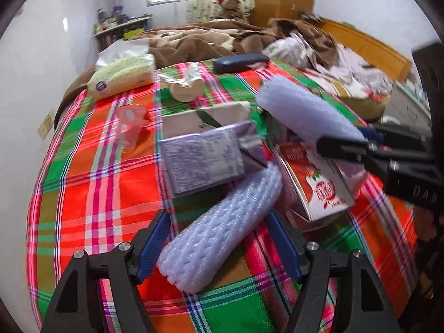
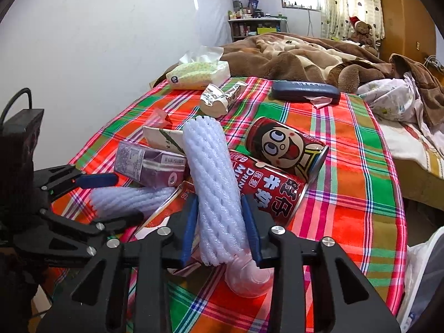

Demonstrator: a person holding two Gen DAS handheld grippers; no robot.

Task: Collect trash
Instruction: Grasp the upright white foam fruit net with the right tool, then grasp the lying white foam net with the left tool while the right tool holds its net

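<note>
Both grippers at white foam nets in a trash pile on a plaid-covered table.

Right gripper clamped on an upright foam net sleeve, white mesh tube, lifted above the pile, blue pads pressed to both sides. Left gripper spread wide around a second foam net, which lies flat on the plaid cloth; pads apart from it, no contact visible. Around them: purple carton on its side, red-and-white carton flattened, two red drink cans lying on their sides, contents not visible. Further back: crumpled paper cup, tissue pack with a tissue sticking out, dark blue case, closed. A clear plastic cup lies left of the pile.
</note>
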